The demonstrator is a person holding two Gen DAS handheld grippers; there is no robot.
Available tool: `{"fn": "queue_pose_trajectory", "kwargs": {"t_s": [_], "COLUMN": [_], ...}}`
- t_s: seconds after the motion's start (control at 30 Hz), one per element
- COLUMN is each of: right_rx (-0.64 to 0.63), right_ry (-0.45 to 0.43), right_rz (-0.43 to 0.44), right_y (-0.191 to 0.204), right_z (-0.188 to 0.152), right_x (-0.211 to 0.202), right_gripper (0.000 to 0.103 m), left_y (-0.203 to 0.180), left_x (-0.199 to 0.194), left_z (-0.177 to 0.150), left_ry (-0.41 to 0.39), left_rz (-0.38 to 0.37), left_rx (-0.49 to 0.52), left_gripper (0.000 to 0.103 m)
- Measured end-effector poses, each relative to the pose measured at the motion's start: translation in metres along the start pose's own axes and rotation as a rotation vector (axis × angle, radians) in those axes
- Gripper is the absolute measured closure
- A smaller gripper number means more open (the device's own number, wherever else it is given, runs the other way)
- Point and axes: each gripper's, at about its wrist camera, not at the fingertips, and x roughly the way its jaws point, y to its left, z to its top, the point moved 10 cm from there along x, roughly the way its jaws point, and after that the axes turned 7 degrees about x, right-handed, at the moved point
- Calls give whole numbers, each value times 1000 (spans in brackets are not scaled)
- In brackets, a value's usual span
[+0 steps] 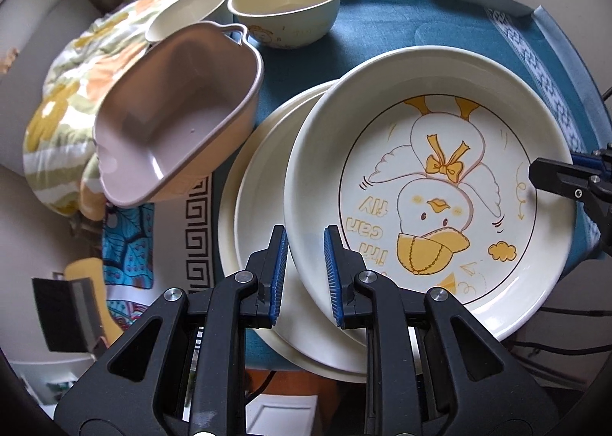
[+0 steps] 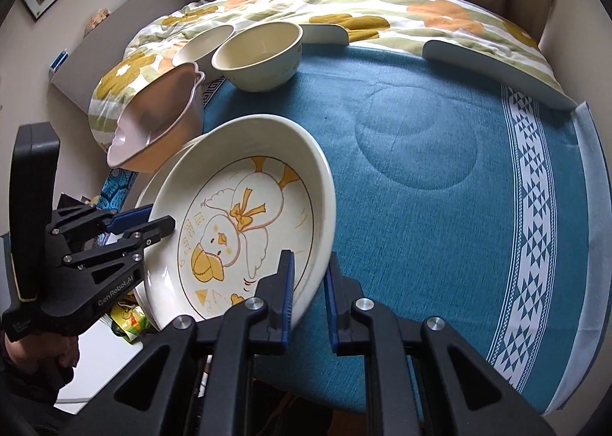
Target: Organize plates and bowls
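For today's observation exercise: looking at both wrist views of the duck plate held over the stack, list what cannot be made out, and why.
- Plates under the duck plate: left wrist view, it covers them; the count is unclear.
- Second cream bowl: right wrist view, the front bowl hides part.
- Pink dish: right wrist view, the base is hidden by the duck plate.
- Left hand: cut off by the edge.

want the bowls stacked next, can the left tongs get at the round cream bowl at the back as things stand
Probably not yet. The left tongs are shut on the duck plate, as are the right tongs. The path past the pink dish to the cream bowl looks open once the plate is released.
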Motion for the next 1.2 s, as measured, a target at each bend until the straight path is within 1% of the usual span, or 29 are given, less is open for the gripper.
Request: {"fn": "queue_pose_trajectory", "kwargs": {"t_s": [0.13, 0.23, 0.43, 0.57, 0.77, 0.87, 1.2], "right_rx": [-39, -34, -76, -92, -120, -118, -141], "right_ry": [8, 11, 14, 19, 13, 17, 0], "right_rz": [-25, -12, -45, -57, -103, -107, -158], "right_y": [2, 2, 7, 11, 15, 15, 15], "right_z": [-1, 0, 0, -1, -2, -3, -3], "right_x": [6, 7, 11, 15, 21, 23, 24], "right_gripper": [90, 89, 89, 89, 88, 87, 86], "left_y": [1, 2, 4, 7, 10, 10, 11], "left_x": [-3, -3, -4, -3, -4, -4, -6], "left_z": [1, 1, 0, -2, -4, -4, -7], "left_ry": [-5, -5, 3, 8, 6, 6, 18], "left_rz": [77, 94, 143, 158, 160, 168, 175], "left_rx": [51, 58, 74, 75, 58, 61, 64], "left_gripper": [86, 86, 86, 86, 86, 86, 86]}}
